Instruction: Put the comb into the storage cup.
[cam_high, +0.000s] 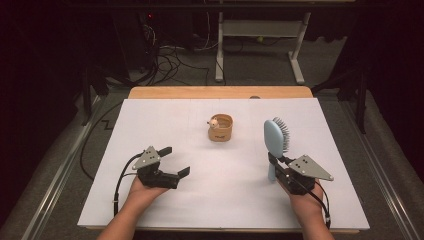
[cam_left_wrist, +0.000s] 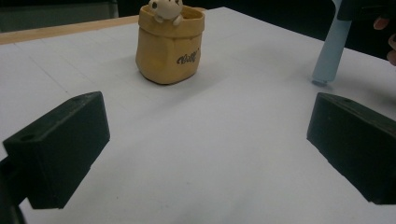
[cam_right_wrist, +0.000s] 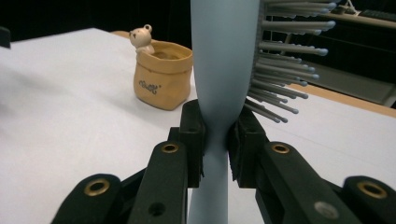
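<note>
While right gripper (cam_right_wrist: 215, 140) fingers clamp the blue hairbrush (cam_high: 275, 137), left gripper (cam_high: 172, 161) fingers apart, bear-rimmed tan pot (cam_high: 221, 127) seemingly empty.

The high view looked forward and down over the whole white table (cam_high: 225, 200) from the person's side. The left gripper view sat low near the tabletop, facing the tan pot (cam_left_wrist: 169, 44). The right gripper view, close behind the blue hairbrush (cam_right_wrist: 224, 60), shared that pot (cam_right_wrist: 161, 79).
</note>
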